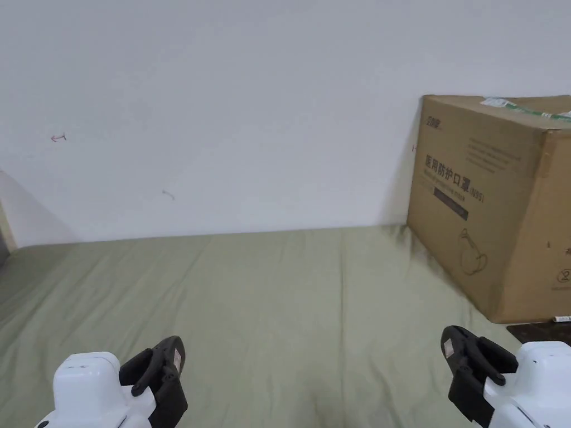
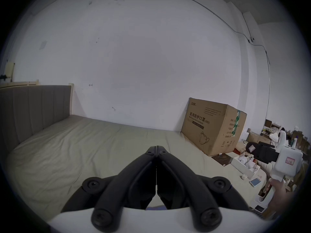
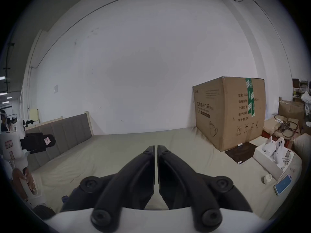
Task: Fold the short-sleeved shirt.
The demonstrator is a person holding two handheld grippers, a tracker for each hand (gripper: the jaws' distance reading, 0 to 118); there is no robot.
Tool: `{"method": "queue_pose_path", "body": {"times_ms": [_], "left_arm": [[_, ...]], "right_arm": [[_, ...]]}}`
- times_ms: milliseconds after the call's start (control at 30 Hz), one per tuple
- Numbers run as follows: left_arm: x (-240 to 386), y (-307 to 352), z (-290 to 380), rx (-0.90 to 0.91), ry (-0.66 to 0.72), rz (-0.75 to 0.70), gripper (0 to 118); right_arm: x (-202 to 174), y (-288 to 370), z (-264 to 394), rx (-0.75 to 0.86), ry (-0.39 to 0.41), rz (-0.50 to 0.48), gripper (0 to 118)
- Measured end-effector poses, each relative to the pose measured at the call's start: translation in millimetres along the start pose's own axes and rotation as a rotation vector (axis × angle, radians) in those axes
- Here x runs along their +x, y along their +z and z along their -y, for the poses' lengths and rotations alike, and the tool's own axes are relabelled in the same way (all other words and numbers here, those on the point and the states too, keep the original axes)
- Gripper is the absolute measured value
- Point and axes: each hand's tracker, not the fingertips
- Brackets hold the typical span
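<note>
- The left tongs (image 2: 156, 150) are pressed together with nothing between the jaws, and they hang above the near edge of the bed (image 2: 87, 145), toward its left side.
- The right tongs (image 3: 156, 149) are likewise pressed together on nothing, above the near edge of the bed toward its right side; in the head view both tongs sit low in the picture, well apart from each other.
- The bed sheet is a plain olive green, lightly creased, and the stretch between the tongs and the wall (image 1: 251, 111) at the far edge carries no garment.
- I cannot find the short-sleeved shirt on the part of the bed that can be seen; it may lie nearer the person, below the frame, but that is a guess.
- A large cardboard box (image 1: 496, 206) stands at the far right corner of the bed, against the wall.
- Along the right edge lie a dark flat mat (image 3: 240, 152), an open white box (image 3: 272, 159) of small items, a small white cap (image 3: 267, 178) and a phone (image 3: 283, 184).
- A padded grey headboard (image 2: 33, 108) runs along the left edge.
- As for progress, nothing of the fold looks done: no shirt is spread out or gripped, so the whole job remains, beginning with bringing the shirt onto the sheet.
</note>
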Motion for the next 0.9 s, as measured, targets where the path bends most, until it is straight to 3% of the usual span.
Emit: {"method": "queue_pose_path", "body": {"times_ms": [133,267,367,433,467,500,533,567,700,733,767,900], "left_arm": [[-40,6,-8,-0.035,0.027,-0.013,0],[-116,-3,-4,-0.365,0.19,-0.075,0],[-188,-15,27,-0.667,0.472,0.041,0],[-227,-17,59,-0.776,0.644,0.102,2],[-227,-11,70,-0.809,0.687,0.115,27],[-236,-9,82,-0.82,0.715,0.114,69],[-242,-10,94,-0.834,0.709,0.078,103],[-248,-13,108,-0.877,0.718,0.064,118],[-259,-21,150,-0.902,0.803,0.092,117],[-291,-31,164,-0.889,0.854,0.111,117],[-296,-35,173,-0.874,0.905,0.142,118],[-277,-41,184,-0.765,1.051,0.319,118]], "right_arm": [[16,-1,0,-0.056,-0.067,0.017,3],[32,1,5,-0.1,-0.115,0.06,3],[37,2,9,-0.121,-0.152,0.062,3],[36,1,11,-0.145,-0.146,0.06,3],[36,-2,11,-0.161,-0.139,0.06,3],[34,-2,12,-0.171,-0.138,0.057,3],[33,-4,12,-0.181,-0.138,0.055,3],[32,-5,11,-0.189,-0.139,0.055,3],[41,-11,12,-0.219,-0.158,0.058,3],[42,-12,11,-0.232,-0.159,0.056,3],[26,-10,7,-0.243,-0.151,0.058,3],[23,-11,2,-0.269,-0.142,0.079,3]]}}
